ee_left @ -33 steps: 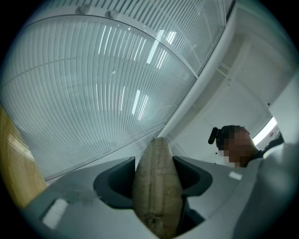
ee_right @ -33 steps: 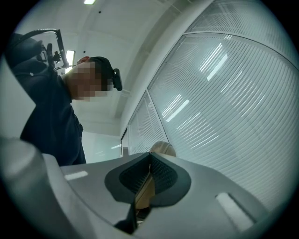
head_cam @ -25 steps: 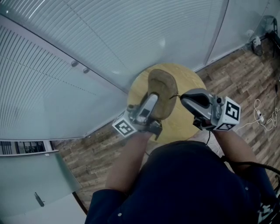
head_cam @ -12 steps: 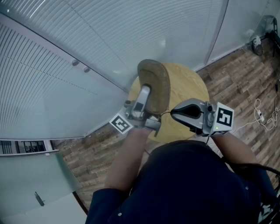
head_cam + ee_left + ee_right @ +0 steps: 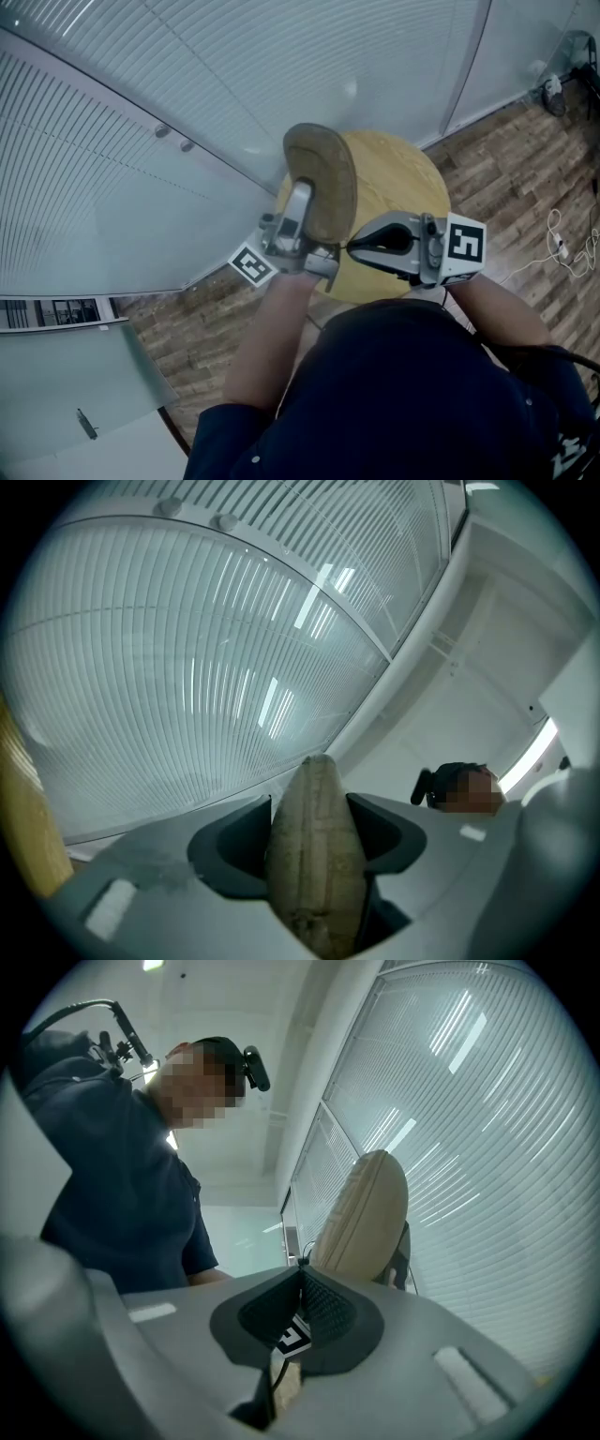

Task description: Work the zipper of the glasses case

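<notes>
The right claw (image 5: 351, 247) is pressed shut, with its tip at the low right edge of the glasses case (image 5: 323, 178). It seems to pinch the tiny zipper pull (image 5: 302, 1262) there, though that bit is too small to be sure. The left claw (image 5: 302, 197) squeezes the case on its two flat sides, near the bottom end. The case is up in the air over the round table (image 5: 403, 178), and its long way stands up. So the zipper edge runs up from the right claw. The pull should follow that edge, not go straight sideways.
</notes>
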`<state>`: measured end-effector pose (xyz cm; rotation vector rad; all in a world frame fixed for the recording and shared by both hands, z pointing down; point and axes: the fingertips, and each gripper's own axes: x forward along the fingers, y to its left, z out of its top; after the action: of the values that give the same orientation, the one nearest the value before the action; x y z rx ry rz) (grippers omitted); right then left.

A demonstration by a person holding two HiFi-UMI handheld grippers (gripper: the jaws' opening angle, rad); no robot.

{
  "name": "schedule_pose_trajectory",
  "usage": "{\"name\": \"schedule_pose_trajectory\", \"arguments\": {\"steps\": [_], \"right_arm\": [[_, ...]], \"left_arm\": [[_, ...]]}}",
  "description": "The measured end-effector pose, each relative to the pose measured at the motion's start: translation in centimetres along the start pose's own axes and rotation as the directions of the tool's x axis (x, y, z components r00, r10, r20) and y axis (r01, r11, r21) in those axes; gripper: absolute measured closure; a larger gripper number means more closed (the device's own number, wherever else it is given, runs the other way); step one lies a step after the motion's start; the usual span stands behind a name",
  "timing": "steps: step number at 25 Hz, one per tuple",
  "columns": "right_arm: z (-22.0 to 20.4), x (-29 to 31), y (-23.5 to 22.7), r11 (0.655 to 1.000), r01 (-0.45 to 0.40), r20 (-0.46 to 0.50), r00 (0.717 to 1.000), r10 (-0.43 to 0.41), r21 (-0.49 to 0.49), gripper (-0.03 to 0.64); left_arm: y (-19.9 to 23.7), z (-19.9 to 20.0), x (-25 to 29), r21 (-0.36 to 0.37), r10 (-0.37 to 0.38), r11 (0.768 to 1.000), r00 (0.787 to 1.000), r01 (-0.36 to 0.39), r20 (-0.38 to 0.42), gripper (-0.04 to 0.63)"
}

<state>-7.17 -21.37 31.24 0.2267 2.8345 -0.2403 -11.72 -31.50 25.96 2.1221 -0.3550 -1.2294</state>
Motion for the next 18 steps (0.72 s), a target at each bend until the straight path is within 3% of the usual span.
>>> {"name": "schedule_pose_trajectory", "arguments": {"steps": [10, 14, 18], "right_arm": [[-2.2, 0.2, 0.7, 0.995, -0.098, -0.057, 0.993, 0.1, 0.024, 0.604], [-2.5, 0.4, 0.1, 0.995, -0.08, -0.051, 0.995, 0.082, 0.054, 0.604], [-3.0, 0.1, -0.9, 0.998, -0.01, -0.042, 0.999, 0.013, 0.058, 0.595]], "left_arm": [[0.1, -1.6, -0.1, -0.005, 0.015, 1.0, 0.999, -0.015, -0.032, 0.331], [0.6, -1.7, -0.2, -0.006, 0.026, 1.0, 0.999, -0.026, -0.04, 0.331], [1.7, -1.2, -0.5, 0.015, 0.046, 0.999, 0.998, -0.046, -0.039, 0.33]]}}
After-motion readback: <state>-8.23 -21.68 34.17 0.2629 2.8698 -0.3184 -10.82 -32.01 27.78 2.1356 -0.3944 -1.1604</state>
